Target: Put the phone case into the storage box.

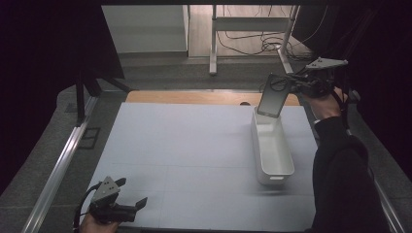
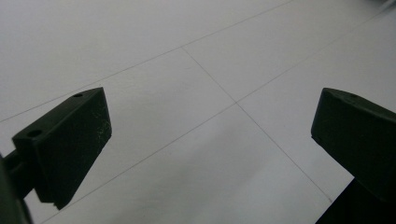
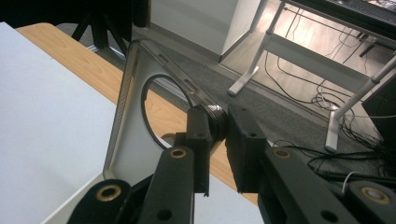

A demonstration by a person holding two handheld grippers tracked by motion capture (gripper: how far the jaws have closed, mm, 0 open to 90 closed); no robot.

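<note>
High view: the right gripper (image 1: 290,83) is held up at the far right of the table, over the far end of a white bin (image 1: 272,148). Its jaws are clamped on the edge of a clear phone case (image 1: 273,96), which hangs tilted, its lower edge just above the bin's far rim; whether it touches the rim cannot be told. The bin stands lengthwise on the white table mat (image 1: 184,150), right of centre. The left gripper (image 1: 130,193) rests low at the near left corner of the mat, well apart from the bin, jaws spread.

Left gripper view: both black jaws stand wide apart with nothing between them. Below them lies bare mat (image 2: 205,93) crossed by thin seam lines.

Right gripper view: the jaws are drawn close together, pinching the phone case (image 3: 128,140) at its side edge near the camera bump. The case is transparent, with a ring marking on its back. Beyond it show the table's wooden edge (image 3: 88,70) and floor cables (image 3: 322,100).
</note>
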